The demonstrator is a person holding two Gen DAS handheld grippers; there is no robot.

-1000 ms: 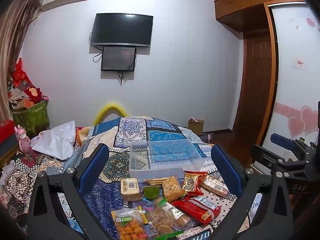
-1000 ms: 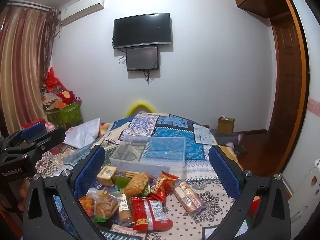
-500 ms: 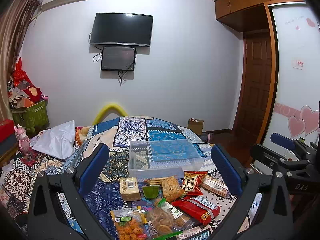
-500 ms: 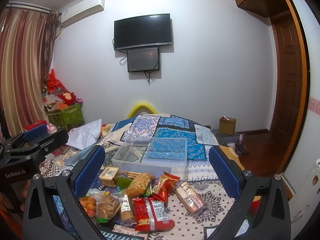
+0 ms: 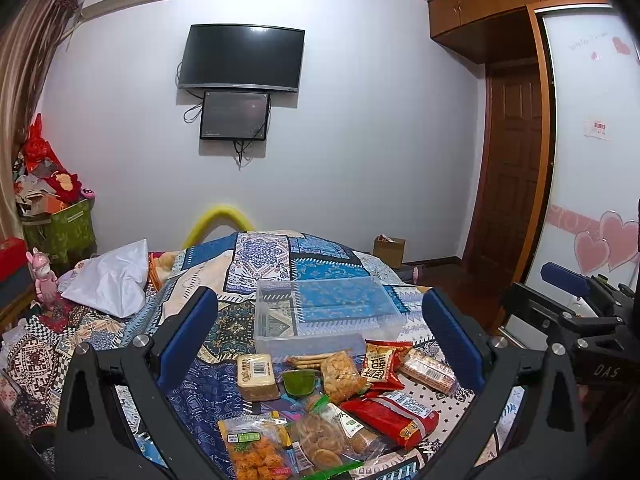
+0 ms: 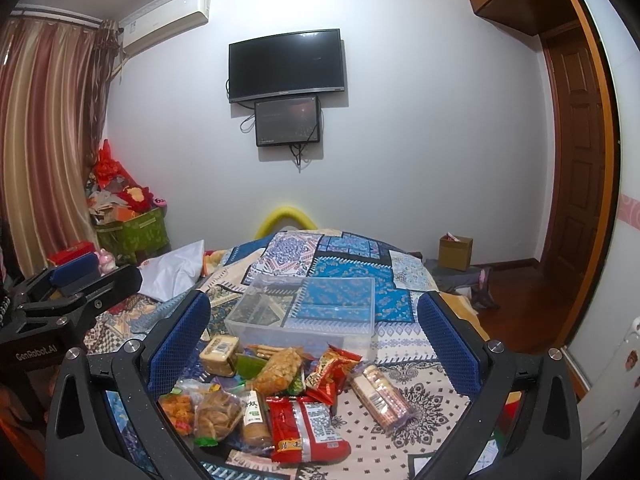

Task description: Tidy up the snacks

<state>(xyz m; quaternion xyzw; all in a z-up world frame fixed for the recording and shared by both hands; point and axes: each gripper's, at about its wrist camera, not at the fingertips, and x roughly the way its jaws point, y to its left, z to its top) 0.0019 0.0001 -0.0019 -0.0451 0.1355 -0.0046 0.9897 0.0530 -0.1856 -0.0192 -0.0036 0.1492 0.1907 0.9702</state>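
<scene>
1. The left gripper and right gripper both hover with fingers spread wide, grasping nothing.
2. Below them, the snack packets lie heaped on the bed by its near edge.
3. Just beyond the heap sits the clear plastic bin.
4. Farther off, a white pillow rests toward the bed's left edge.
</scene>
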